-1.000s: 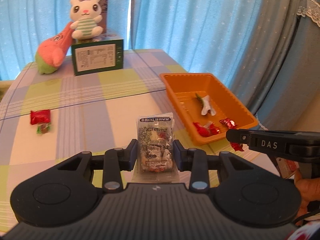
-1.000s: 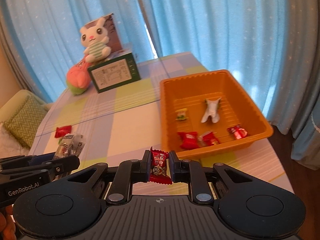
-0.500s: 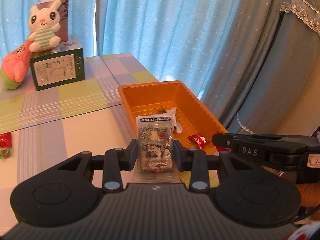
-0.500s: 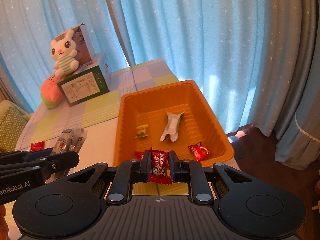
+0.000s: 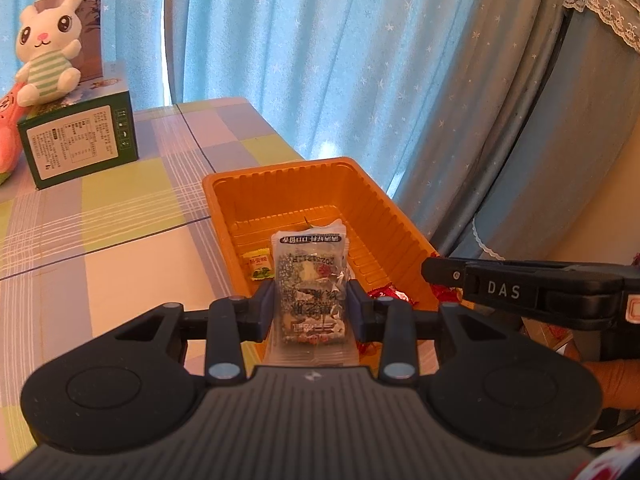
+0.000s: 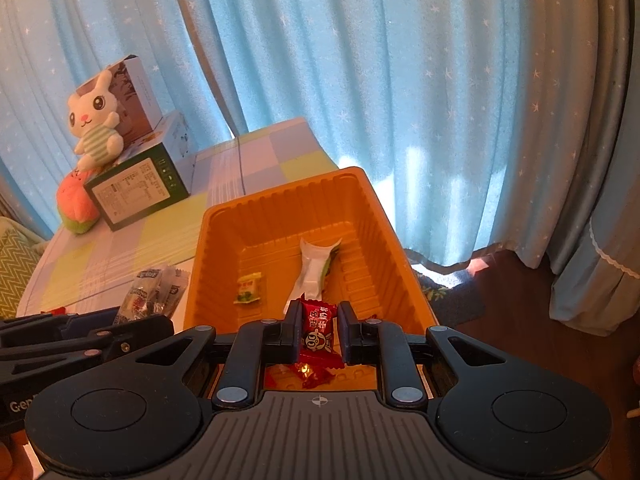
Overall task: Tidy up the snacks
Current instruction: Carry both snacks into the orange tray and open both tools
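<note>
The left gripper (image 5: pixel 311 307) is clamped on a clear silvery snack packet (image 5: pixel 310 280), which stands upright between the pads, its printed top edge rising above the fingertips, in front of the near end of the orange tray (image 5: pixel 288 176). Only the left wrist view shows the right gripper from the side, a black bar marked DAS reaching in from the right over the tray's near right corner, with a gloved hand (image 5: pixel 604 380) under it. The right gripper (image 6: pixel 319 330) is clenched on a small red candy (image 6: pixel 318 334), pinched upright between the pads above the tray's near end. Only the right wrist view shows the whole tray floor: red wrapped candies (image 6: pixel 310 374) just below the jaws, a small yellow-green sweet (image 6: pixel 249 288) left of centre, and a long white wrapper (image 6: pixel 314 270) lying toward the far end. This view also catches the left gripper's fingers at lower left with the silvery packet beside the tray's left wall. Farther back on the checked tablecloth (image 5: pixel 120 216) stands a green box (image 5: pixel 80 144) with a plush rabbit (image 5: pixel 46 52) sitting on it and a pink plush (image 6: pixel 76 206) beside it; blue star-print curtains (image 6: pixel 360 80) hang behind.
</note>
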`<state>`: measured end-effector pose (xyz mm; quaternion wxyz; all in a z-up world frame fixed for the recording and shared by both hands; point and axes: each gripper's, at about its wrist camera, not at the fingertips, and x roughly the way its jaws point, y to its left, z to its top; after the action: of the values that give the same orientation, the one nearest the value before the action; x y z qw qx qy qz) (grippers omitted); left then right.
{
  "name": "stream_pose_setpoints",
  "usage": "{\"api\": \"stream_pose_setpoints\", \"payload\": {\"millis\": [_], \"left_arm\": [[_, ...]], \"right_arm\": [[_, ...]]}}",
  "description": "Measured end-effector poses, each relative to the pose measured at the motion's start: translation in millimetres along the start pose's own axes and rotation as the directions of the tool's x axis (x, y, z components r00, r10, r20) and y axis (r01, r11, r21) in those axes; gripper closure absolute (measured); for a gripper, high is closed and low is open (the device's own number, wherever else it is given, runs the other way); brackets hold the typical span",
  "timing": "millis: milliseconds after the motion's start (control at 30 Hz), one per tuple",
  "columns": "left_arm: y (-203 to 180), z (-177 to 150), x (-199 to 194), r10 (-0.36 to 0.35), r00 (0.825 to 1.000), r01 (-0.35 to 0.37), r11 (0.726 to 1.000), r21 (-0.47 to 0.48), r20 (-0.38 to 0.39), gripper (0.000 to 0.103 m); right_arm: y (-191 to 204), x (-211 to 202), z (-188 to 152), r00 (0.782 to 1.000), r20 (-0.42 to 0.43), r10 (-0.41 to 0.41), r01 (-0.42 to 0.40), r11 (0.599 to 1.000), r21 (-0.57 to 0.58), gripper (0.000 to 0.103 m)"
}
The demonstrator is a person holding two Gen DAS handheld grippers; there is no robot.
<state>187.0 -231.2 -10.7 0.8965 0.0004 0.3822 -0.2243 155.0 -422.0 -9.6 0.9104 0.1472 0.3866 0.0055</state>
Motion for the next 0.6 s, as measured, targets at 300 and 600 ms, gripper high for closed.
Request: {"api": "stream_pose_setpoints", "payload": {"millis": [300,600], "left_arm": [[-2,7,25,-0.019,1.0,0.019,1.0,-0.004,0.002,0.062],[18,-5,11,0.021,1.0,-0.02,0.998,-0.055,0.009,0.058]], "right_arm": [[-7,11,10,1.0,0.003,0.003,-0.003,1.0,0.013,0.084],[-10,14,9,1.0,-0.002,0.009,-0.009,1.0,0.023,0.084]]}}
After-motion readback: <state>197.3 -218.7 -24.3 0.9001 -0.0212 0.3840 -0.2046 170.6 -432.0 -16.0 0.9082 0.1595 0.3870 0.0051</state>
